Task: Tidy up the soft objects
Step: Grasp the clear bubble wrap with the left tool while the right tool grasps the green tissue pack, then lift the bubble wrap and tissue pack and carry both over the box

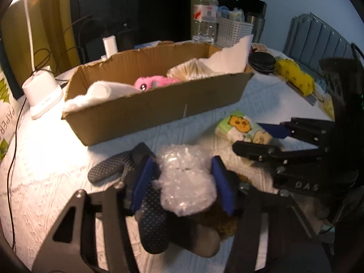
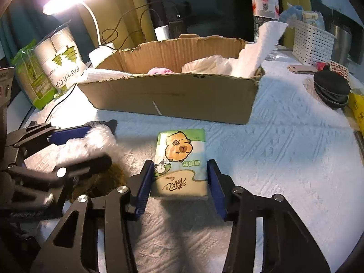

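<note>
My left gripper [image 1: 185, 179] has its blue pads on both sides of a wad of bubble wrap [image 1: 186, 182], which sits over dark dotted socks [image 1: 152, 225] and a brown fuzzy item [image 1: 225, 225]. My right gripper [image 2: 179, 182] straddles a tissue pack with a capybara picture [image 2: 180, 161], pads touching its sides; the pack rests on the white cloth. A cardboard box [image 1: 159, 104] beyond holds a pink plush [image 1: 147, 83], white cloth and paper. The right gripper also shows in the left wrist view [image 1: 261, 138], around the tissue pack [image 1: 243, 128].
A lamp base [image 1: 42, 95] stands left of the box. A water bottle [image 1: 204, 13], white basket [image 1: 234, 33], black round case [image 1: 261, 61] and yellow pack [image 1: 294, 77] lie behind and right. Paper cup packs [image 2: 61, 59] stand at the far left.
</note>
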The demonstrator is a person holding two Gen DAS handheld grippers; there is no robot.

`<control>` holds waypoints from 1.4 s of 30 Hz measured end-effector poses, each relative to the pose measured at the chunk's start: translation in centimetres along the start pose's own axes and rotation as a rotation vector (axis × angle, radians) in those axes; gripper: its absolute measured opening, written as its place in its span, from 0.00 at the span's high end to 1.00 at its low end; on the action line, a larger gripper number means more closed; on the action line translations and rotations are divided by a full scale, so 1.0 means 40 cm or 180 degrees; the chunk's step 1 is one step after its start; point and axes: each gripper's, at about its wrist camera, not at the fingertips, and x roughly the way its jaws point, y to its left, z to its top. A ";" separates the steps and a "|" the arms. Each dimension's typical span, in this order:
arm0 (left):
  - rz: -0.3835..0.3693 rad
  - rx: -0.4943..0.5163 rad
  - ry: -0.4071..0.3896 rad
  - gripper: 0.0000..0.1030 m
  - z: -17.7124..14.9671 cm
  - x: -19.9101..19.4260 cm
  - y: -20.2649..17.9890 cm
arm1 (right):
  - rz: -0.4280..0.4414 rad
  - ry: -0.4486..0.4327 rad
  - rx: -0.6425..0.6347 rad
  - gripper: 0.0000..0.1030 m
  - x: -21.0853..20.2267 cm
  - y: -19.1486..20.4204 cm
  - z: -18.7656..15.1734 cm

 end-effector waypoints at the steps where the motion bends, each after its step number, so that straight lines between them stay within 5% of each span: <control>1: 0.0006 0.0033 0.0003 0.52 0.001 0.001 -0.005 | 0.0001 -0.0015 0.0014 0.52 -0.005 -0.006 -0.002; 17: -0.0104 0.0070 -0.0097 0.58 0.032 -0.035 -0.051 | -0.0048 -0.0213 0.0241 0.52 -0.086 -0.102 -0.024; 42: -0.0137 -0.0136 -0.0576 0.58 0.086 -0.166 0.054 | -0.0012 -0.0508 -0.0048 0.52 -0.143 -0.017 0.096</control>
